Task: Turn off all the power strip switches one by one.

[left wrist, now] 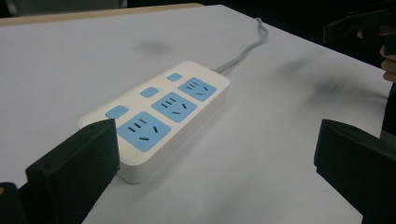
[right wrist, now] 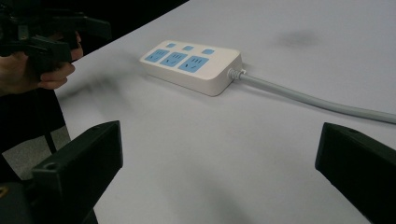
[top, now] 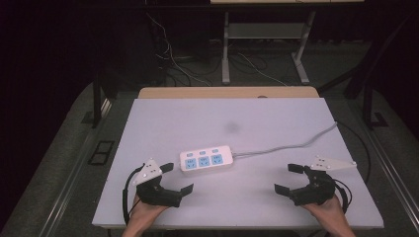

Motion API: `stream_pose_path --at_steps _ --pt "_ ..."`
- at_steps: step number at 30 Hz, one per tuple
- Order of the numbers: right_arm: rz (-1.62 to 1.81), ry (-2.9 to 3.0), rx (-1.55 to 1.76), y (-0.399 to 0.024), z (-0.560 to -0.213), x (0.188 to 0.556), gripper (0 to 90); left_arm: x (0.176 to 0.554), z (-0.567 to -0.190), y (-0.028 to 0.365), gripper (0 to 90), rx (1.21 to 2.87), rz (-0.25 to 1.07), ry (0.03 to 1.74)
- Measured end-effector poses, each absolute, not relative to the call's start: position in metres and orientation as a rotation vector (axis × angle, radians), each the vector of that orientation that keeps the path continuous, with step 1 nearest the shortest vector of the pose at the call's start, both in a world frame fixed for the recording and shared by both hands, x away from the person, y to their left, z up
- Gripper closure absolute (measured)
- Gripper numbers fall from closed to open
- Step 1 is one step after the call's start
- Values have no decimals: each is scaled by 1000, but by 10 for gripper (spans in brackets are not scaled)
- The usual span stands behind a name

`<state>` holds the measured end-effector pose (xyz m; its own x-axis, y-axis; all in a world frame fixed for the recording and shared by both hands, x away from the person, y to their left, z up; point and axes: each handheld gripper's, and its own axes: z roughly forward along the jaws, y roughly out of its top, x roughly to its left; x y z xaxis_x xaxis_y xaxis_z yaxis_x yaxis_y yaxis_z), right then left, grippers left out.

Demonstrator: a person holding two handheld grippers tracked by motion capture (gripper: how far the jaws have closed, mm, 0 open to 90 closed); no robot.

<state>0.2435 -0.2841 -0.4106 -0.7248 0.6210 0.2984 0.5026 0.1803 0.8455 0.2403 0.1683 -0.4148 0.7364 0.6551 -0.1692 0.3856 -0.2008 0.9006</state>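
A white power strip (top: pixel 206 159) (left wrist: pixel 161 112) (right wrist: pixel 191 63) with three blue sockets and three blue switches lies flat near the middle of the white table (top: pixel 257 123). Its grey cable (top: pixel 291 144) (right wrist: pixel 313 100) runs off to the right edge. My left gripper (top: pixel 177 177) (left wrist: pixel 215 168) hovers just left of and nearer than the strip, jaws wide apart, nothing between them. To the right of the strip my right gripper (top: pixel 289 178) (right wrist: pixel 219 172) is held the same way, open and empty, pointing left toward it.
A wooden strip (top: pixel 227 92) borders the table's far edge. Beyond it are desk legs (top: pixel 226 49) and loose cables (top: pixel 173 59) on a dark floor. A faint grey smudge (top: pixel 231 127) marks the tabletop behind the power strip.
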Motion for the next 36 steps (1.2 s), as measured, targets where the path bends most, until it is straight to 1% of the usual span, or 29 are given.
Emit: stream_pose_path --at_steps 19,36 --pt "1550 2337 1133 -290 -412 245 7 242 -415 170 0 1826 290 827" --pt "1553 2339 1147 -292 -411 245 7 245 -405 174 0 1876 277 825"
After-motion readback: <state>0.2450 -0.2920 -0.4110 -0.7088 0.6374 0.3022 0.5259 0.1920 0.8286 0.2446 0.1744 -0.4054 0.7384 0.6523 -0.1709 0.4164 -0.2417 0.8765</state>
